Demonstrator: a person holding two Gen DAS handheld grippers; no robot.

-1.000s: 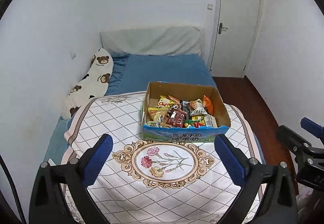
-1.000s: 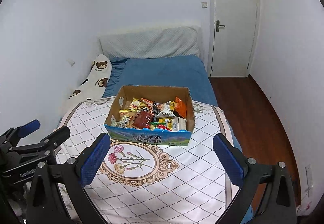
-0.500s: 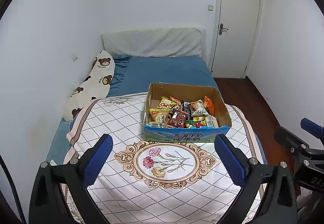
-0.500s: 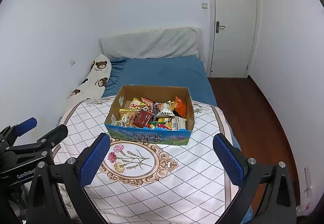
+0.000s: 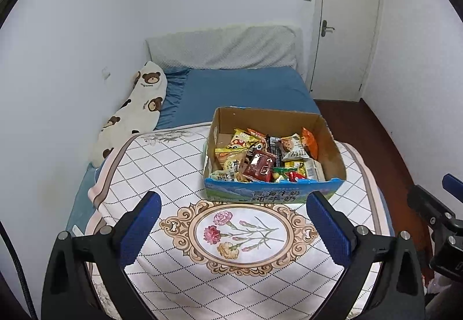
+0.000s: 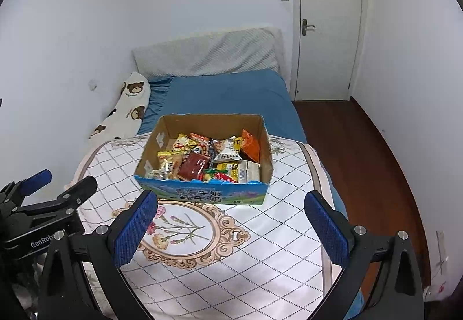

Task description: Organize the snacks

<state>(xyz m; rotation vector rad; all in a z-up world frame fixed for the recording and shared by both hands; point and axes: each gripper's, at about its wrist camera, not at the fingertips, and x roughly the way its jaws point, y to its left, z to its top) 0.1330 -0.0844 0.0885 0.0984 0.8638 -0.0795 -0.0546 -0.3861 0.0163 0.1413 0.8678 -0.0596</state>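
On the bed: a cardboard box (image 5: pixel 274 155) sits on a white quilt (image 5: pixel 173 172) with a flower picture (image 5: pixel 241 233).
Box spot: at 12 o'clock from both grippers, well apart from them, just past the flower picture.
Snacks: lots of snack packets (image 5: pixel 260 158) lie all mixed up inside the box. A dark red packet (image 6: pixel 194 166) is near the middle, an orange bag (image 6: pixel 251 146) leans at about 2 o'clock inside the box, and yellow packets (image 5: pixel 231 156) are at about 9 o'clock.
Outside the box: I see no snack on the quilt or on the blue sheet (image 5: pixel 246 88).
Left gripper (image 5: pixel 231 229): its two blue pads are wide apart and hold nothing.
Right gripper (image 6: pixel 230 229): also spread wide, with nothing between its pads.
How far along: every snack I can see is in the box. That could mean they have all been put away and the job is about over. It could also mean they are waiting to be taken out and sorted. I cannot tell which.
What is left: hard to say; the packets are in a jumble, not in rows.
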